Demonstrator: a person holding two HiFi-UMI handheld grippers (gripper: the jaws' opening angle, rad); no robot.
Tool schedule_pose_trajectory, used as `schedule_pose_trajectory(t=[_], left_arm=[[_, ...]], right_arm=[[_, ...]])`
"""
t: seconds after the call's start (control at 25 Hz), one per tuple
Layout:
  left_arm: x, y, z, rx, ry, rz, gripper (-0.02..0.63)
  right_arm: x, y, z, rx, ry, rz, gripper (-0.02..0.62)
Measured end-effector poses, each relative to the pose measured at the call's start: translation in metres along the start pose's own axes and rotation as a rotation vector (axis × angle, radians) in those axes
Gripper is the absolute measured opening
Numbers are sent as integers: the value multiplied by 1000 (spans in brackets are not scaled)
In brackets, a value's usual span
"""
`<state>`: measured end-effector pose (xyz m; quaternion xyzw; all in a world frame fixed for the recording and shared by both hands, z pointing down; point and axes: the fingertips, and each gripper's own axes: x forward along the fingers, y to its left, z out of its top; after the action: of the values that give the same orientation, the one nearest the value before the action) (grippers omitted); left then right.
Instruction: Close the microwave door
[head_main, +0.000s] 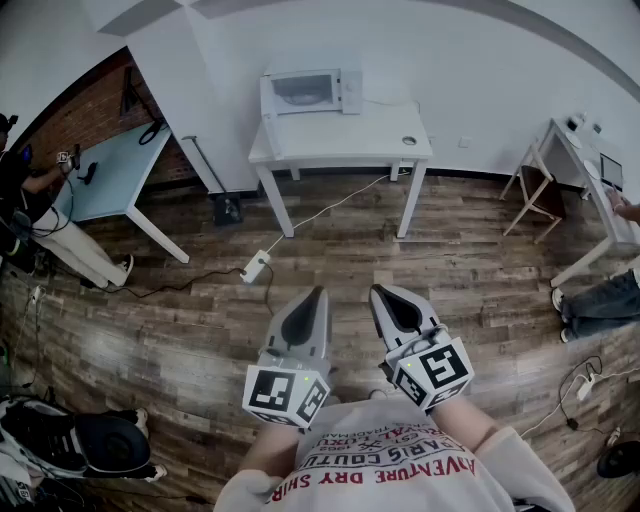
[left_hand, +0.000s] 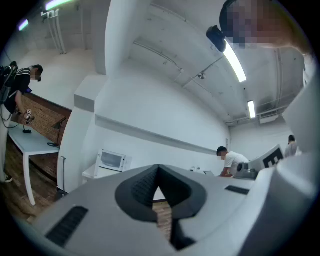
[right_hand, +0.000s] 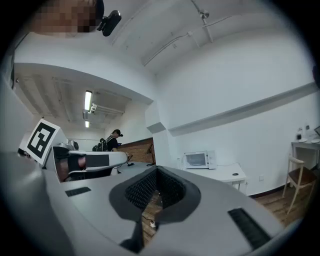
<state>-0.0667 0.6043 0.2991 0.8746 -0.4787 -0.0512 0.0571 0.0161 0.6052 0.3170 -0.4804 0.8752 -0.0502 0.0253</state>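
Note:
A white microwave (head_main: 308, 91) stands at the back left of a white table (head_main: 345, 135) against the far wall, across the room from me. Its door (head_main: 268, 112) looks swung out toward me on the left side. The microwave is small in the left gripper view (left_hand: 111, 160) and in the right gripper view (right_hand: 199, 160). Close to my chest I hold my left gripper (head_main: 318, 293) and right gripper (head_main: 379, 291), side by side over the wooden floor. Both are shut with nothing between the jaws, and both are far from the table.
A power strip (head_main: 255, 266) and its cable lie on the floor before the table. A pale blue table (head_main: 110, 170) with a person (head_main: 25, 210) is at the left. A wooden chair (head_main: 535, 190) and a white desk (head_main: 590, 175) stand at the right. A small round object (head_main: 409, 141) sits on the table.

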Motion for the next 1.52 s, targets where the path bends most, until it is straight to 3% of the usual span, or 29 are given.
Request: schedule_pose_trajectory(t=[0.36, 0.68, 0.92, 1.24, 1.52], left_arm=[[13, 0, -8, -55, 6, -11, -5], [13, 12, -12, -61, 15, -22, -5], [-2, 56, -16, -70, 35, -2, -5], [-9, 133, -22, -143, 73, 32, -5], [29, 170, -42, -193, 74, 92, -5]], right_arm=[[5, -8, -3, -4, 11, -10, 6], [11, -17, -4, -16, 12, -89, 6], [40, -1, -15, 24, 21, -93, 6], [97, 22, -25, 59, 68, -86, 6], [138, -15, -44, 64, 101, -77, 6]])
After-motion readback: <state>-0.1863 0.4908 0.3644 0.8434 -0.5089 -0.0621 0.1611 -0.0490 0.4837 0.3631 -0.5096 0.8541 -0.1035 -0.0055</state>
